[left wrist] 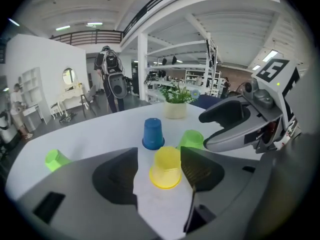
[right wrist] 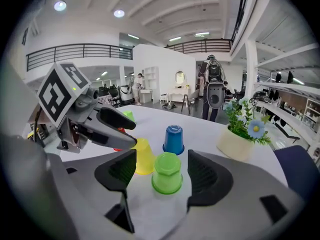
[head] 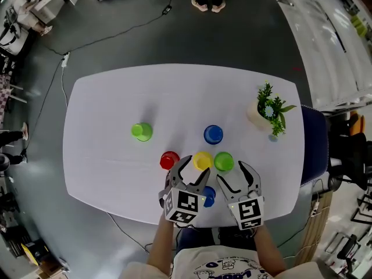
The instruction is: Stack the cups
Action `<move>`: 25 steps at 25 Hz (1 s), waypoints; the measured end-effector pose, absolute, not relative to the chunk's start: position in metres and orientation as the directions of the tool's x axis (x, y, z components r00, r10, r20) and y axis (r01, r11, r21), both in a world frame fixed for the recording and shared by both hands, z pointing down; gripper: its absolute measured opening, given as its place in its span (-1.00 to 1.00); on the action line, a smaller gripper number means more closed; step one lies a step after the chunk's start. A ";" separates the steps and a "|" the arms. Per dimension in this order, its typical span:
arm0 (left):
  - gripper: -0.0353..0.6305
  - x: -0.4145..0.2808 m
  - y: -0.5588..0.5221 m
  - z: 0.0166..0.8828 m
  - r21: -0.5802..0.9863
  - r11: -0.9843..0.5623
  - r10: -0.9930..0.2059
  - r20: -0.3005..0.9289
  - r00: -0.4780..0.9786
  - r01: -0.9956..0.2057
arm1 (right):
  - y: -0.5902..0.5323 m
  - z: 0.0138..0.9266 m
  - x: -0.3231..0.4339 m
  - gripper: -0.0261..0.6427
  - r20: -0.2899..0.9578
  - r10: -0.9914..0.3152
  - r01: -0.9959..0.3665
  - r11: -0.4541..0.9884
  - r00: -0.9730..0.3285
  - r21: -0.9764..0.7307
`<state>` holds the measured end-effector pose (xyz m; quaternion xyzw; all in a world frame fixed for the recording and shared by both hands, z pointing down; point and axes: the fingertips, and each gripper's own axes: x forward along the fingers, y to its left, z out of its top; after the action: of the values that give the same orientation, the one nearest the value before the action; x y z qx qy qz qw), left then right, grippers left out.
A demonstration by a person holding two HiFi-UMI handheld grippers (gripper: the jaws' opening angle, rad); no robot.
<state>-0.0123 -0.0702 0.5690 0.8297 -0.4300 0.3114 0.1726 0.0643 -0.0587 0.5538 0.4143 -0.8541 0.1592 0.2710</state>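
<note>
Your left hand-held gripper (head: 195, 168) and right hand-held gripper (head: 232, 172) sit at the lower middle of the head view, both with jaws spread wide and gripping nothing. Beyond them the white worktop (head: 116, 97) fills the frame, with a potted plant (head: 268, 110) at its right.

The yellow cup (head: 202, 160) stands mouth-down between the left jaw tips, pads clear of it. The green cup (head: 224, 161) stands likewise between the right jaws. A blue cup (head: 213, 135), a red cup (head: 169, 159) and a lime cup (head: 141, 131) stand apart, none stacked.

You look poised for the first grasp. Next, close one hand-held gripper squarely on its cup, lift it clear, then lower it over the neighbouring cup.
</note>
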 end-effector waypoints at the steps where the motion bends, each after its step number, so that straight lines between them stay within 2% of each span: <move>1: -0.07 -0.018 -0.070 0.561 0.004 -0.552 -0.630 0.654 0.420 -0.834 | -0.056 0.552 0.066 0.09 0.592 -0.626 -0.797 0.603 -0.508 -0.047; 6: -0.07 -0.088 -0.073 0.523 -0.029 -0.323 -0.773 0.585 0.246 -0.946 | -0.046 0.553 0.068 0.09 0.598 -0.637 -0.816 0.576 -0.486 -0.050; 9: -0.07 -0.129 -0.068 0.540 -0.026 -0.231 -0.754 0.636 0.162 -0.973 | -0.046 0.556 0.071 0.08 0.602 -0.649 -0.834 0.550 -0.465 -0.051; 12: -0.06 -0.140 -0.066 0.567 0.004 -0.227 -0.688 0.707 0.163 -0.974 | -0.050 0.555 0.077 0.08 0.604 -0.660 -0.845 0.533 -0.448 -0.045; 16: -0.06 -0.134 -0.073 0.570 0.050 -0.245 -0.690 0.692 0.210 -0.968 | -0.053 0.549 0.080 0.08 0.600 -0.673 -0.855 0.518 -0.432 -0.034; 17: -0.10 -0.130 -0.074 0.569 0.050 -0.257 -0.690 0.690 0.220 -0.965 | -0.054 0.548 0.081 0.08 0.596 -0.679 -0.858 0.513 -0.428 -0.031; 19: -0.29 -0.123 -0.074 0.571 0.043 -0.281 -0.688 0.688 0.232 -0.959 | -0.055 0.549 0.084 0.08 0.593 -0.688 -0.864 0.502 -0.418 -0.027; 25: -0.35 -0.124 -0.075 0.571 0.040 -0.266 -0.708 0.670 0.223 -0.963 | -0.057 0.549 0.085 0.08 0.589 -0.703 -0.877 0.481 -0.399 -0.020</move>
<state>-0.1244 -0.0747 0.5707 0.7468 -0.5596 0.2743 0.2322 0.0849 -0.0571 0.5488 0.4816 -0.8198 0.1661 0.2617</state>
